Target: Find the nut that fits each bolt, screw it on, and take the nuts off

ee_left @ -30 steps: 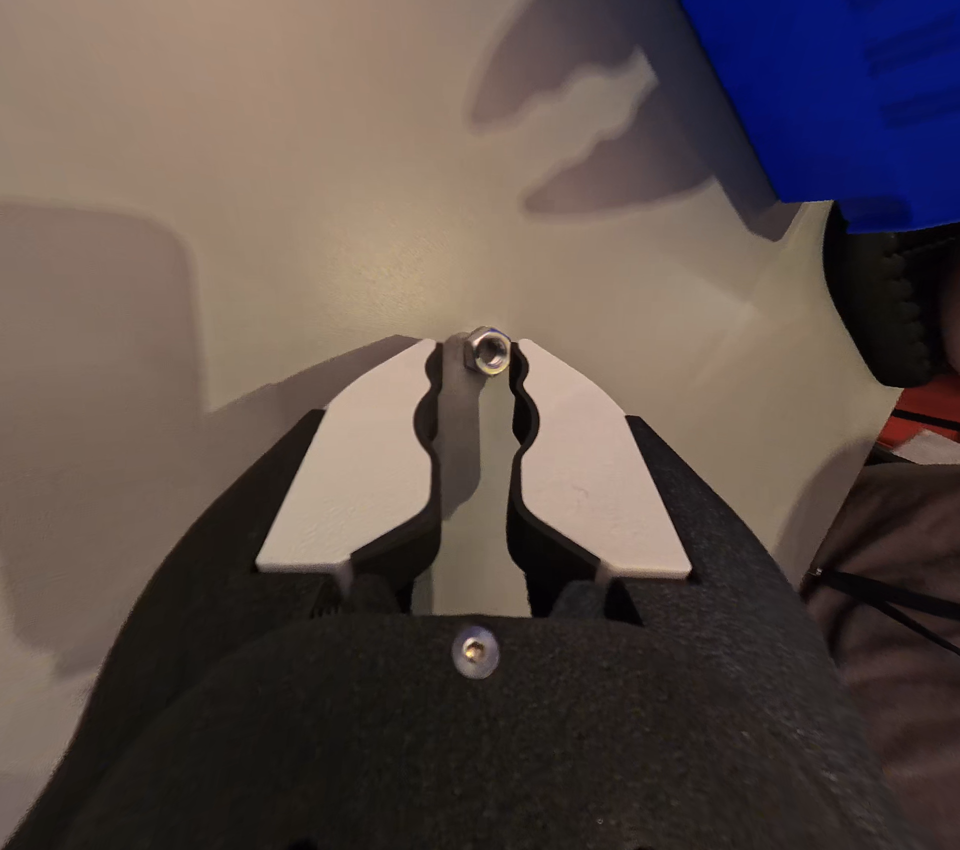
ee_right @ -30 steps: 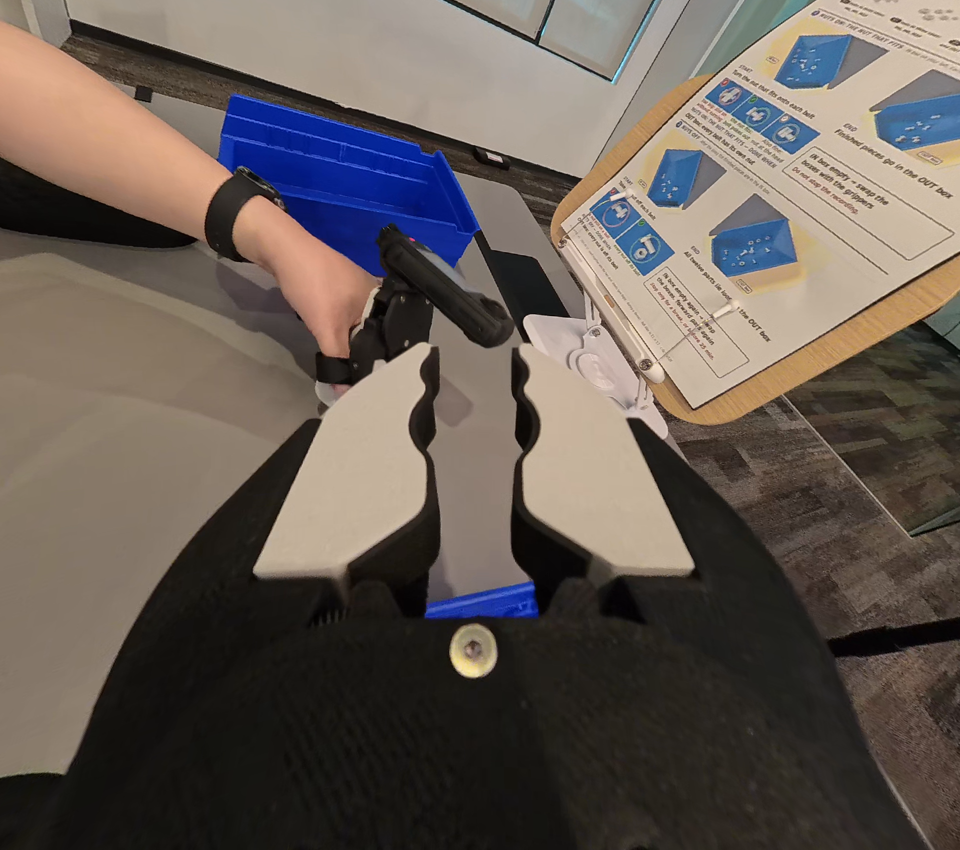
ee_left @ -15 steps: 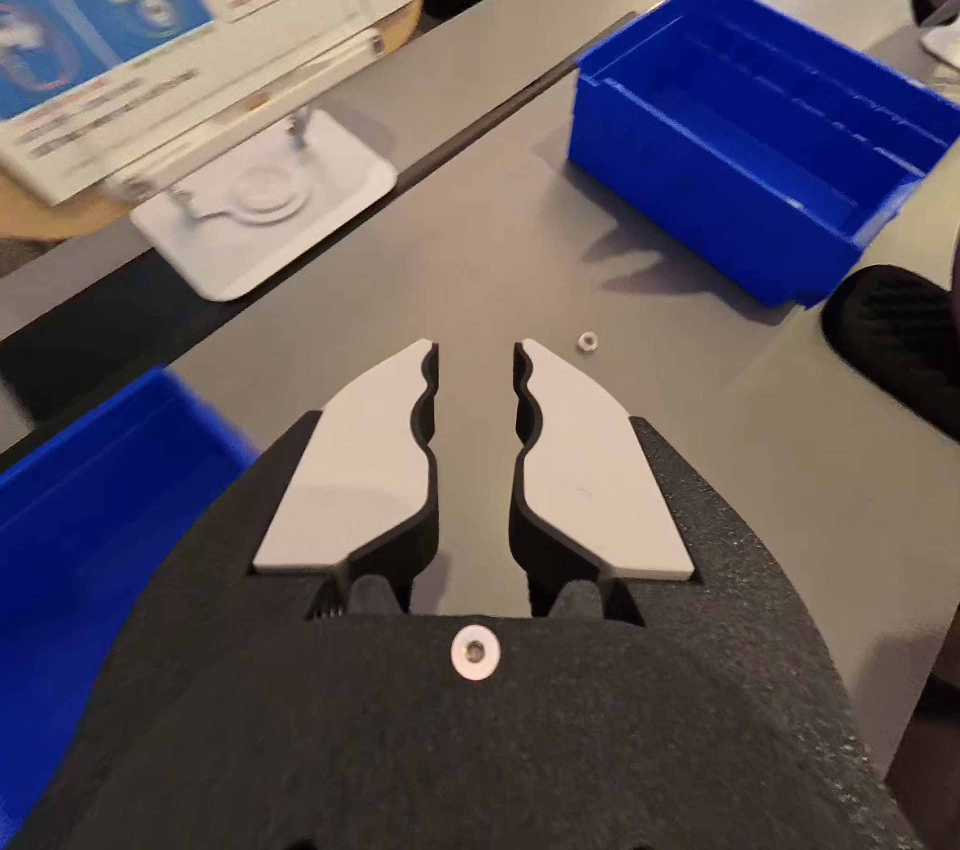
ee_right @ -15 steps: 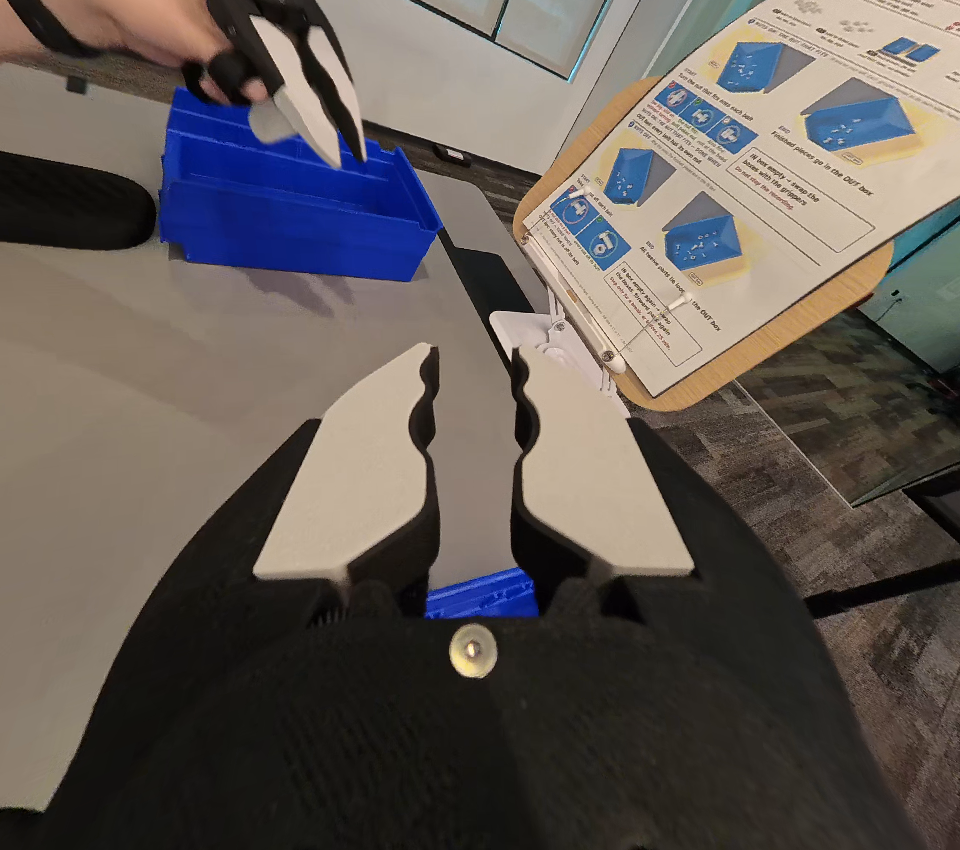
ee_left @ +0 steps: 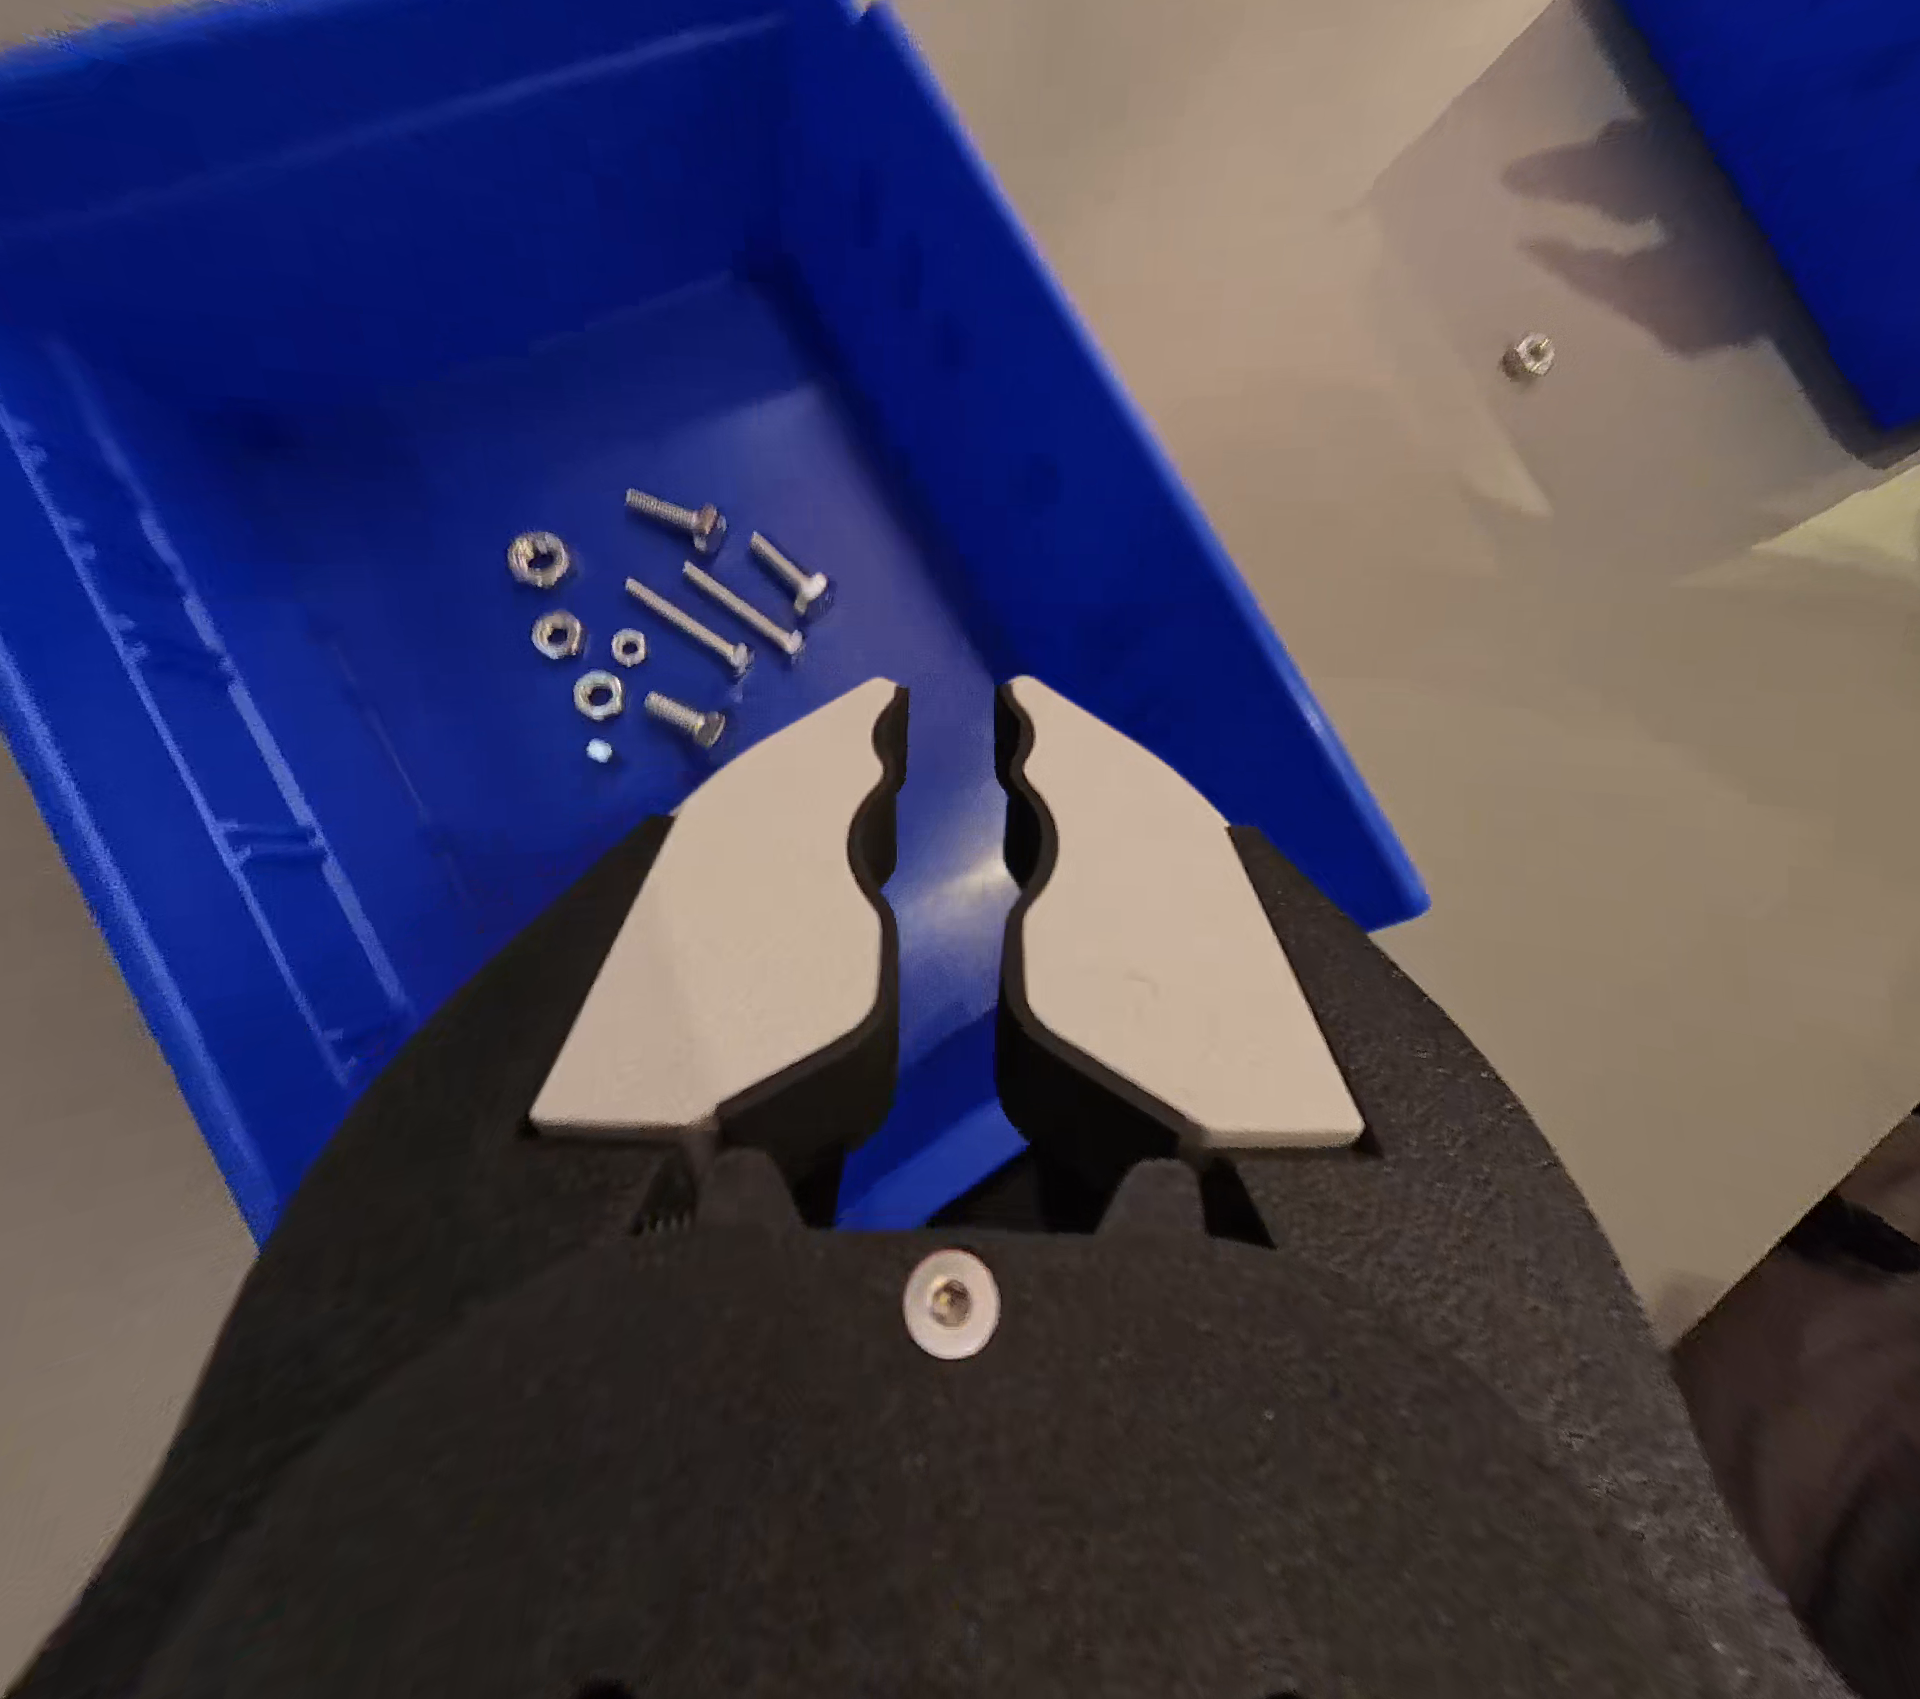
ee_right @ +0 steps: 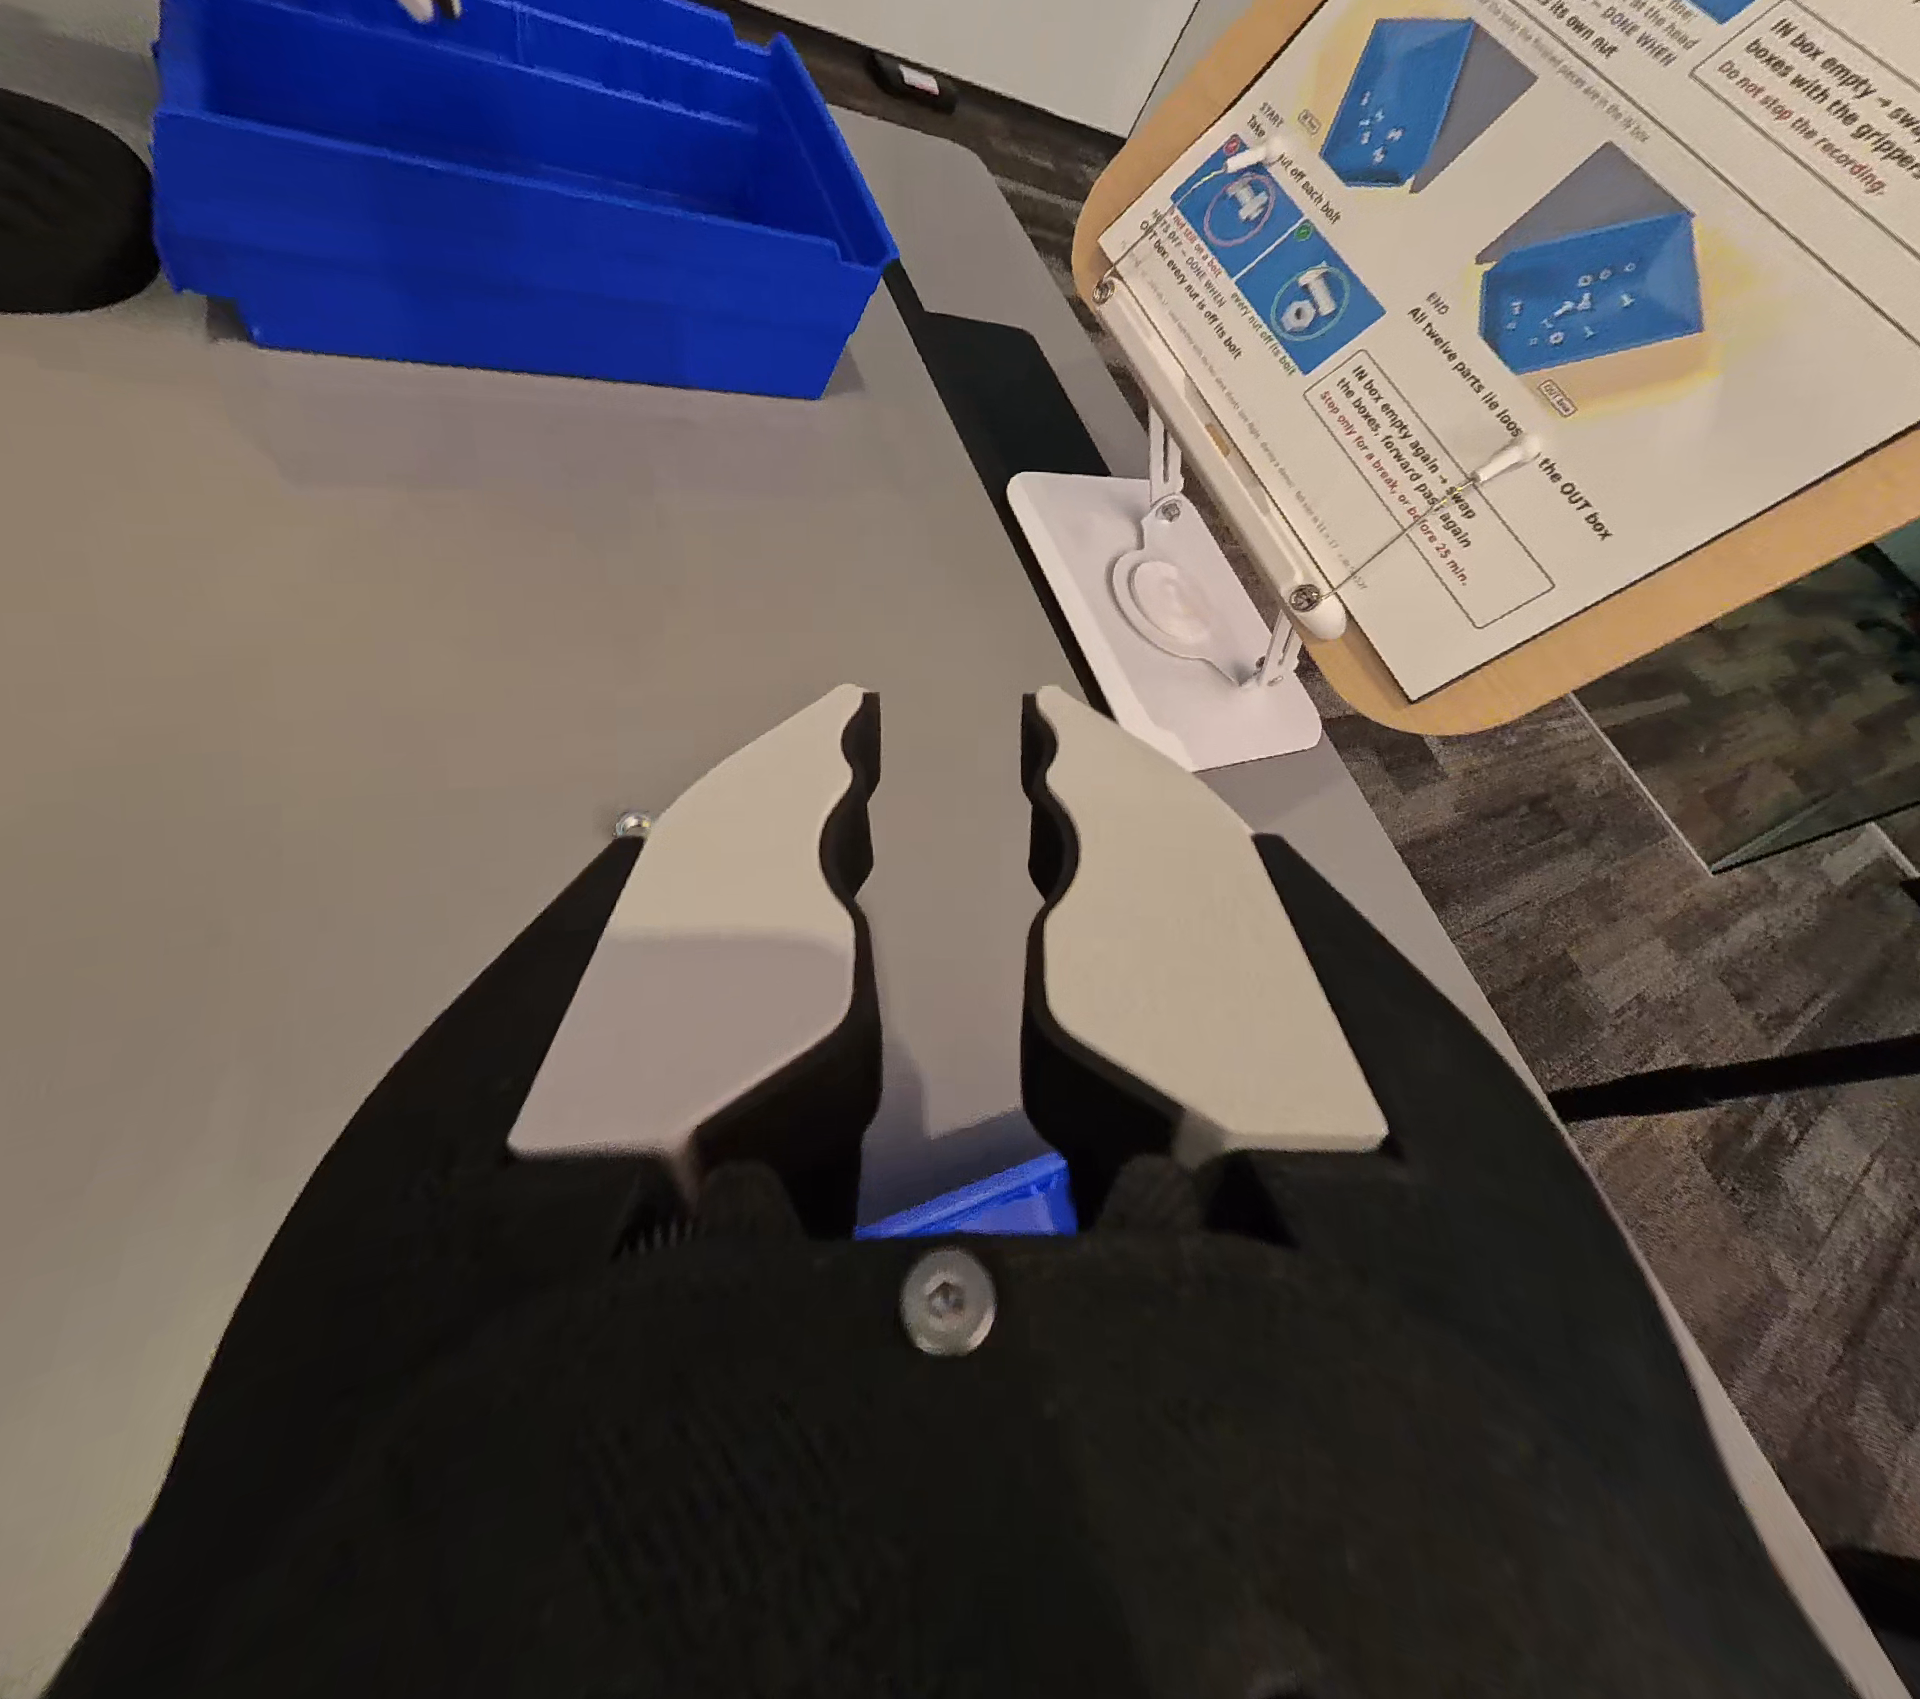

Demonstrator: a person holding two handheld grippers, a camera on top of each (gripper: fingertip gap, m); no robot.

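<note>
While both grippers are hanging empty, the left gripper (ee_left: 951,699) is hovering over the near blue bin (ee_left: 935,215) with its fingers slightly apart and nothing between them. Judgement: it is lining up to pick the next part, since the loose hardware is lying just ahead and to the left of its tips.

Bin contents: bolts (ee_left: 717,600) are lying in a loose cluster on the bin floor near the right wall; nuts (ee_left: 566,631) are lying just beside them, toward the bin's left wall. None appears threaded onto a bolt, though the parts are small.

One lone nut (ee_left: 1528,357) is sitting on the desk (ee_left: 1351,610), well apart from the near bin and just beside the corner of the second blue bin (ee_left: 1787,91). Judgement: it is parked there as a removed piece.

The right gripper (ee_right: 951,704) is hanging above the desk's middle, fingers parted, gripping nothing. The same small nut (ee_right: 632,821) is peeking out at its left finger's outer edge, near but outside the gap. An instruction board (ee_right: 1507,247) is standing off the desk's far right edge.
</note>
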